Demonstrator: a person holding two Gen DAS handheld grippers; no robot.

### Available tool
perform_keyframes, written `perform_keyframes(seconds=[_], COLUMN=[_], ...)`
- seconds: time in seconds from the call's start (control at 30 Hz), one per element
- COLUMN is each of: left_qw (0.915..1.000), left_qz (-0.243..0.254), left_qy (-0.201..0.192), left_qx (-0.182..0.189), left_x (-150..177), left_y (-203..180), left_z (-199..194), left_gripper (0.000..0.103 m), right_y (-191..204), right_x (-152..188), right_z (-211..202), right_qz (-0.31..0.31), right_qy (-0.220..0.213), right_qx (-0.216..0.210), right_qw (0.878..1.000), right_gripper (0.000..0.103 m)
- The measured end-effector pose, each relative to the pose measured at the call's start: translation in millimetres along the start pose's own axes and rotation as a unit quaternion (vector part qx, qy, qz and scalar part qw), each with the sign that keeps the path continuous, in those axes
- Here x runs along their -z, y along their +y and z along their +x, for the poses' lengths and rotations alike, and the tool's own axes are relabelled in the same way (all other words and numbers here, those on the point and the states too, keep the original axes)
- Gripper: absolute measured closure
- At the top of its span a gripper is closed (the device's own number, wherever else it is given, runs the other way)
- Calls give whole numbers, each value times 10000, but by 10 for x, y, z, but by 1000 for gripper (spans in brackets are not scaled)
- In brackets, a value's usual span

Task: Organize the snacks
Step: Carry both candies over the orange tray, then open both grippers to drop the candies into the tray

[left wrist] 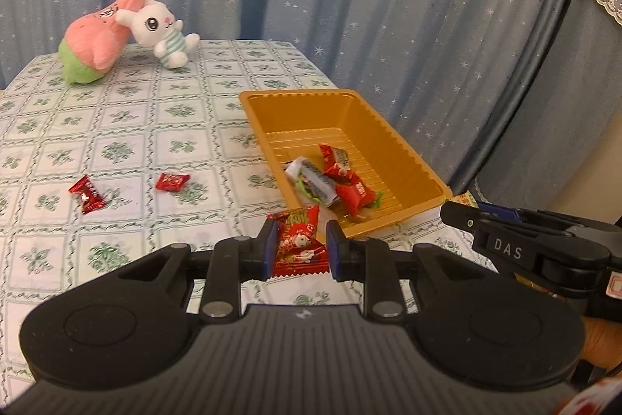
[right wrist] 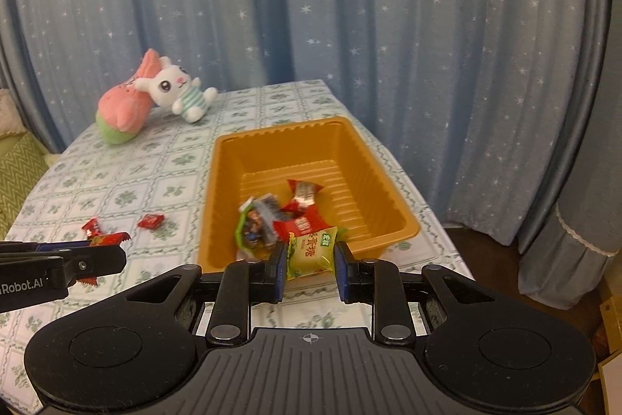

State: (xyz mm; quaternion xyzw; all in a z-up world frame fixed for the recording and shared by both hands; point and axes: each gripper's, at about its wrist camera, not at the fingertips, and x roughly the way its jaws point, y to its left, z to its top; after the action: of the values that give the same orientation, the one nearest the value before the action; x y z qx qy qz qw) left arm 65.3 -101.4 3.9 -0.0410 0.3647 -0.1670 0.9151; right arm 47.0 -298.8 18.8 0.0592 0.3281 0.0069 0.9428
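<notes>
My left gripper (left wrist: 299, 247) is shut on a red snack packet (left wrist: 297, 246), held above the table just left of the tray's near corner. My right gripper (right wrist: 310, 254) is shut on a green-yellow snack packet (right wrist: 311, 251), held over the near rim of the orange tray (right wrist: 221, 181). The tray (left wrist: 404, 150) holds several wrapped snacks (left wrist: 334, 181). Two red candies (left wrist: 87, 195) (left wrist: 171, 181) lie loose on the tablecloth left of the tray; they also show in the right wrist view (right wrist: 92, 226) (right wrist: 151, 221). The left gripper shows at the left edge of the right wrist view (right wrist: 101, 259).
Two plush toys, a pink-green one (left wrist: 99, 37) and a white bunny (left wrist: 163, 30), lie at the table's far left. Blue starry curtains hang behind. The table's right edge runs close beside the tray. A covered chair (left wrist: 583, 65) stands to the right.
</notes>
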Motion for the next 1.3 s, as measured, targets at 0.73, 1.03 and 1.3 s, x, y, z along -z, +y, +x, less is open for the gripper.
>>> perform_keyframes(seconds=[0.73, 1.03, 1.3], left_qw=[9997, 9997, 9996], left_qz=[155, 137, 116], left_qy=[-11, 52, 86], left_qx=[163, 207, 226], left_x=[-359, -493, -561], left_y=[-253, -283, -288], left_z=[527, 839, 1055], left_gripper=[80, 80, 79], right_y=[-340, -401, -482], right_x=[-358, -492, -527], right_z=[394, 663, 835], right_qz=[102, 132, 217], right_qy=[10, 67, 120], right_qx=[-19, -102, -92], right_qw=[9999, 9998, 9996], right_gripper=[77, 77, 77])
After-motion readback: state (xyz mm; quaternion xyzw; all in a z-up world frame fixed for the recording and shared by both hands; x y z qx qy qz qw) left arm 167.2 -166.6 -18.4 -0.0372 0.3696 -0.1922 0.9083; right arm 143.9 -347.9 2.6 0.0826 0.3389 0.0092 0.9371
